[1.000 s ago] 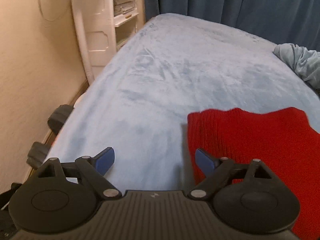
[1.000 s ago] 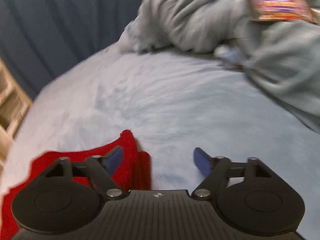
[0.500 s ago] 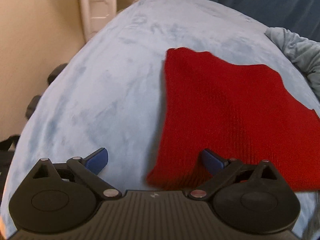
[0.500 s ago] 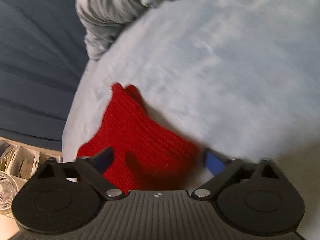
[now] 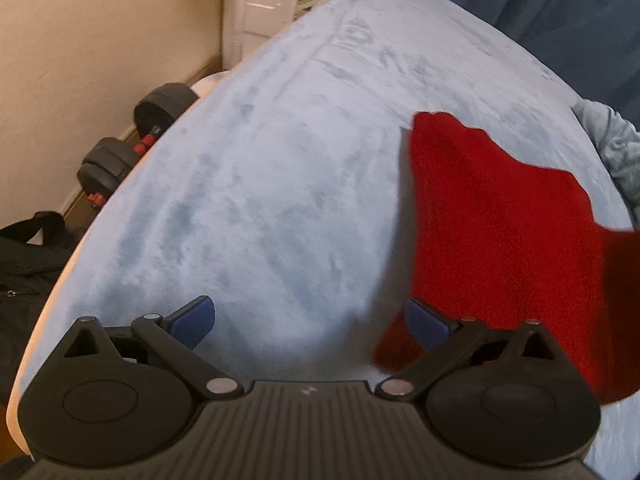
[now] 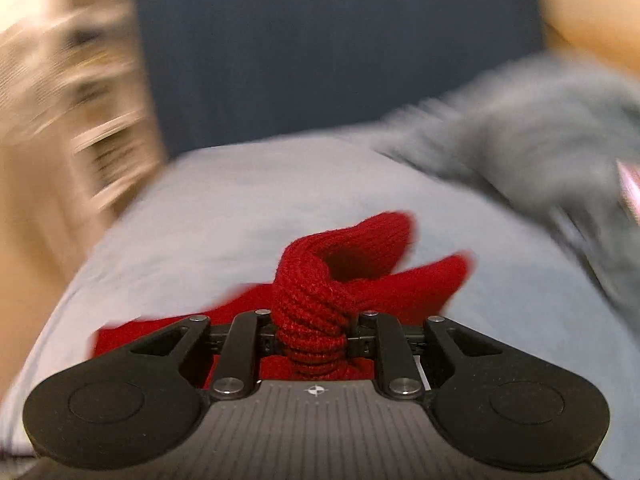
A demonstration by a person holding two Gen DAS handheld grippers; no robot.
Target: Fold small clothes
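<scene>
Pale blue blanket covers the bed, with a dark blue curtain behind it and a cream wall off to the left gripper's left. Two black dumbbells sit on the floor by that wall, a white shelf unit stands further ahead, and a black bag lies on the floor at the near left. The left gripper hangs over the blanket with its blue pads spread wide, nothing between them; its jaws have just been opening. The red knit lies ahead and to its right, one edge lifted off the blanket just beside the right pad. Over in the right wrist view, the right gripper has just been closing and now pinches a bunched fold of the knit, which rises in a twisted loop straight ahead of the fingers. A crumpled grey cover shows ahead to its right, blurred.
</scene>
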